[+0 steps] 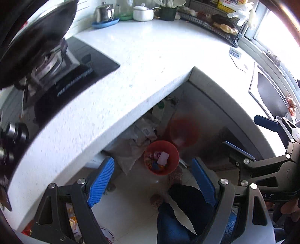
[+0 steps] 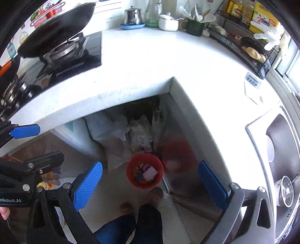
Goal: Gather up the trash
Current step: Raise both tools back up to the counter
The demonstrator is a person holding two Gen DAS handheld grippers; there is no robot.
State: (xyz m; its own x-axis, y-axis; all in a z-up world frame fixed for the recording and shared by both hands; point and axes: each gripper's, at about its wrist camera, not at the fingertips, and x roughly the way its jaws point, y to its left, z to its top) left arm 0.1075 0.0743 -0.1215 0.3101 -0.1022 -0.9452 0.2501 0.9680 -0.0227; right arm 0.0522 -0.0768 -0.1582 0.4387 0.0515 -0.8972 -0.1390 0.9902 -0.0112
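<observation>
- The left hand-held gripper (image 1: 151,180) has its blue pads spread wide, with nothing held between them; only the floor, the bin and the person's legs show in the gap.
- The right hand-held gripper (image 2: 150,185) likewise stands wide open and empty, with its blue fingers (image 2: 87,185) touching nothing.
- The red trash bin (image 2: 144,170) stands on the pale floor in the inner corner under the white L-shaped surface (image 2: 150,62), just beyond the person's slippers (image 2: 156,195).
- Inside the bin lie colourful wrappers and a pale pink slip of paper (image 2: 150,173).
- Crumpled plastic bags (image 2: 131,135) are piled on the floor behind the bin, under the surface's edge.
- A blurred red reflection of the bin shows on the shiny cabinet front to the bin's right.
- At the far left of the surface a dark wok (image 1: 37,33) sits on the stove; a steel pot (image 1: 104,12) on a blue dish and a white lidded bowl (image 1: 143,13) stand at the far edge.
- The right wrist view alone shows the sink (image 2: 281,150) with its drain at the right.
- Each wrist view catches the other gripper at its edge.
</observation>
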